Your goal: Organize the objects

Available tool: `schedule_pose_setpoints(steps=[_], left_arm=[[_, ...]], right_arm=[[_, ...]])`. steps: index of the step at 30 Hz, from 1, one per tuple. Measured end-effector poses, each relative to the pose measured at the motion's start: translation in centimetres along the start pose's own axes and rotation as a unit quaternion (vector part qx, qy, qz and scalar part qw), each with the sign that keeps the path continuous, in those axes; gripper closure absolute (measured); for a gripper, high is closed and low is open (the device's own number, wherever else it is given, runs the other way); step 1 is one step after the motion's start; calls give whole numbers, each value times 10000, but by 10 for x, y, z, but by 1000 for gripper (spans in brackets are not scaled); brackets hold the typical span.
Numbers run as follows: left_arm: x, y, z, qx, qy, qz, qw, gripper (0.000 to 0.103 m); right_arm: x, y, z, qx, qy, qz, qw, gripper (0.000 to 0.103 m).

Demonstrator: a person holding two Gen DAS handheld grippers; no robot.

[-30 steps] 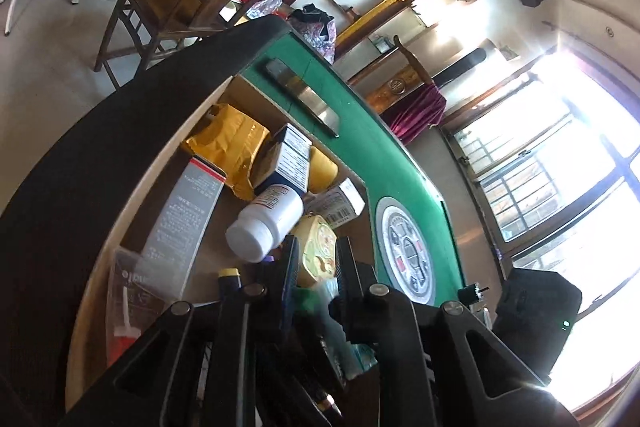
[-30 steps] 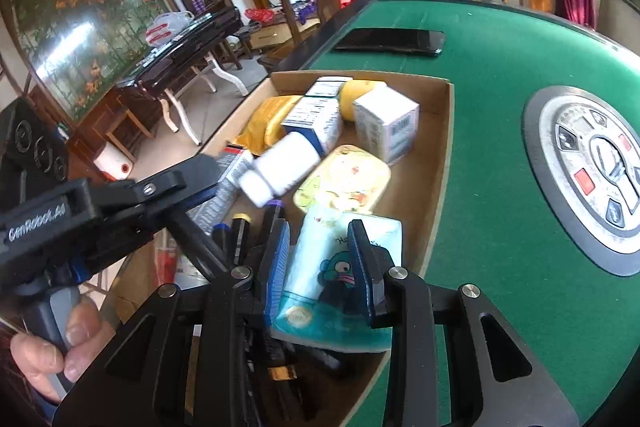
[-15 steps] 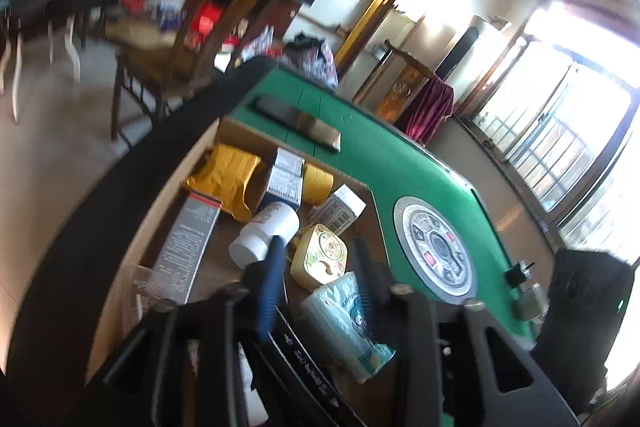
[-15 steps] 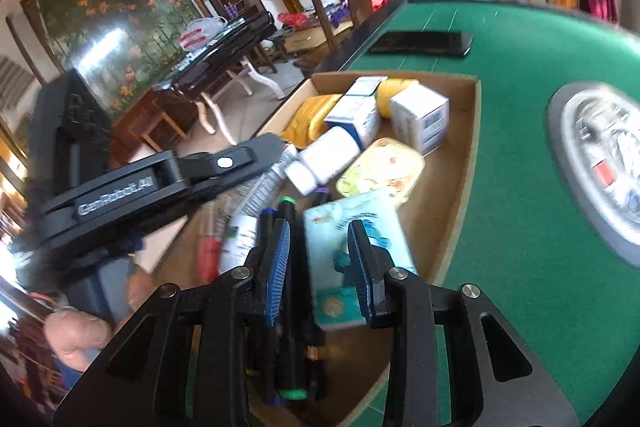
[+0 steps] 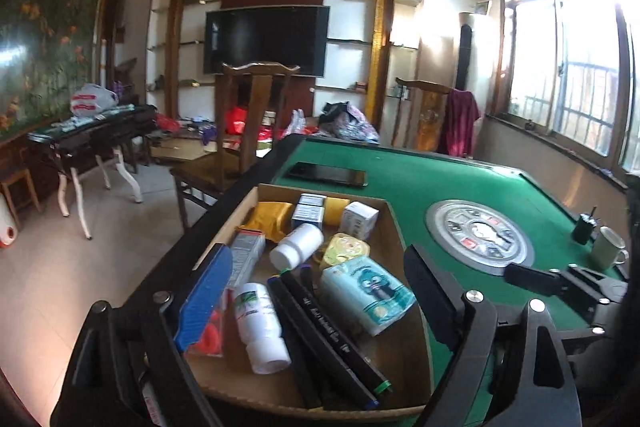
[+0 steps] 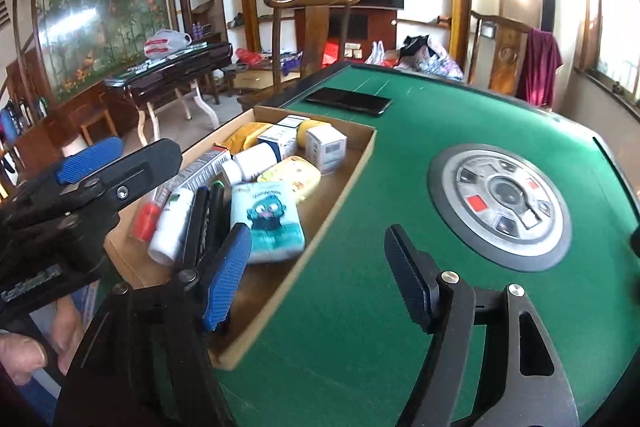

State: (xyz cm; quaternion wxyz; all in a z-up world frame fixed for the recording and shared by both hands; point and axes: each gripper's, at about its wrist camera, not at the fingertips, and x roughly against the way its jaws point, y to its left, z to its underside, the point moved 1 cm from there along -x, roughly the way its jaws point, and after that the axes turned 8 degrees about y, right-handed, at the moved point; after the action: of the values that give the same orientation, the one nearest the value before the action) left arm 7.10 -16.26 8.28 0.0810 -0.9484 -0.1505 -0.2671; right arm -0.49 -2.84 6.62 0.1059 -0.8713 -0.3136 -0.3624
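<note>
An open cardboard box (image 5: pixel 400 227) sits on the green table and holds several items. Among them are a teal tissue pack (image 5: pixel 366 297), black markers (image 5: pixel 320 319), two white bottles (image 5: pixel 260 323) and a yellow tin (image 5: pixel 344 249). My left gripper (image 5: pixel 316 255) hangs above the box's near end, its jaws opening, with nothing pressed between the pads. My right gripper (image 6: pixel 316 231) is over the box's right rim (image 6: pixel 352 179) and the felt. Its jaws are opening too and hold nothing. The tissue pack (image 6: pixel 266 223) lies free in the box. The left gripper (image 6: pixel 100 163) shows at the left of the right wrist view.
A black phone (image 5: pixel 326 174) lies on the felt behind the box. A round metal dial (image 5: pixel 480 239) is set in the table's middle. A green mug (image 5: pixel 608 249) and a small dark object stand at the right edge. A wooden chair (image 5: pixel 256 115) stands behind the table.
Both grippers have drawn back and risen from the box, and their jaws have spread. The right one has let go of the tissue pack. The left view has rolled level.
</note>
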Motion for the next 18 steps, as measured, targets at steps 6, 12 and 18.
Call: schedule_pose_setpoints(steps=[6, 12, 18], left_arm=[[8, 9, 7, 52, 117, -523, 9985, 6], [18, 2, 18, -322, 131, -1026, 9941, 1], [16, -11, 35, -738, 345, -1371, 9872, 1]], right_arm=[[10, -3, 23, -28, -132, 137, 9998, 31], [9, -6, 33, -135, -154, 201, 9996, 31], [17, -10, 34, -250, -309, 182, 9990, 31]])
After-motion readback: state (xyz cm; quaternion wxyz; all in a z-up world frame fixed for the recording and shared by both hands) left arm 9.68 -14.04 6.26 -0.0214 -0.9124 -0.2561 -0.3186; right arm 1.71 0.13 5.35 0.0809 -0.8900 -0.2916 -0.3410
